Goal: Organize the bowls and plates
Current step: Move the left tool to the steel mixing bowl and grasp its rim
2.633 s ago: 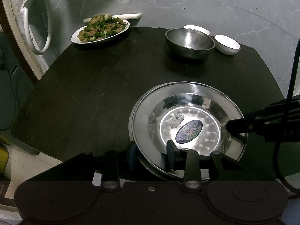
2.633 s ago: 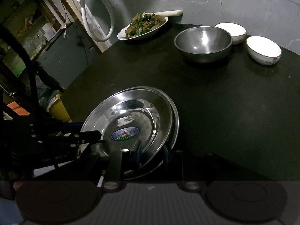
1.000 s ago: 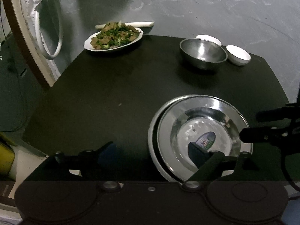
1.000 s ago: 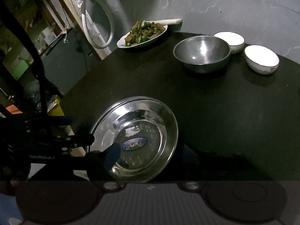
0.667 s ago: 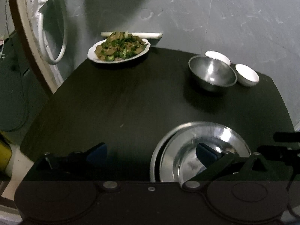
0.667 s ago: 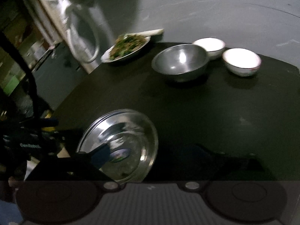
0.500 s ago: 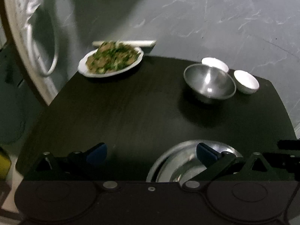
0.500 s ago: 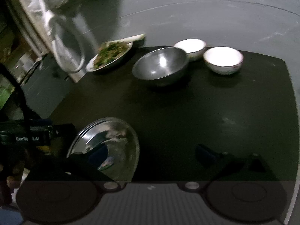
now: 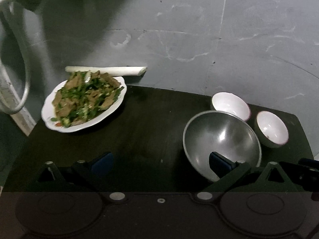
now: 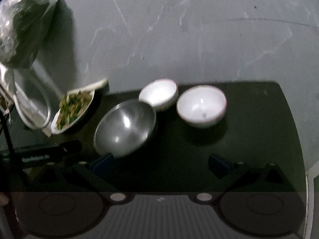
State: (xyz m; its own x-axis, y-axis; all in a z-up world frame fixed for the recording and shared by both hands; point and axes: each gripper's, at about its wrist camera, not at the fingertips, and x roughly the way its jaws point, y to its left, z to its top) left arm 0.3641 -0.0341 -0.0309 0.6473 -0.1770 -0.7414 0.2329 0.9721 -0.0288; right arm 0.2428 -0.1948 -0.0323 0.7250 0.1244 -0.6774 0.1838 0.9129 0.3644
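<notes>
A steel bowl (image 9: 221,137) (image 10: 125,127) stands on the dark table (image 9: 151,123) near the wall, with two white bowls (image 9: 230,104) (image 9: 272,131) behind and right of it. In the right wrist view these white bowls (image 10: 158,94) (image 10: 201,103) lie ahead. My left gripper (image 9: 159,162) is open and empty; its right fingertip (image 9: 219,161) overlaps the steel bowl's near rim. My right gripper (image 10: 159,162) is open and empty over bare table, its left fingertip (image 10: 103,162) just below the steel bowl. The stacked steel plates are out of view.
A white plate of stir-fried greens and meat (image 9: 83,103) (image 10: 72,111) sits at the table's far left, a white leek stalk (image 9: 105,70) behind it. A grey wall (image 9: 199,39) backs the table. The left gripper's body (image 10: 39,155) shows at the right view's left edge.
Both grippers let go of the stacked steel plates, opened wide and moved forward toward the bowls. The plates dropped out of both views; the right view swung right.
</notes>
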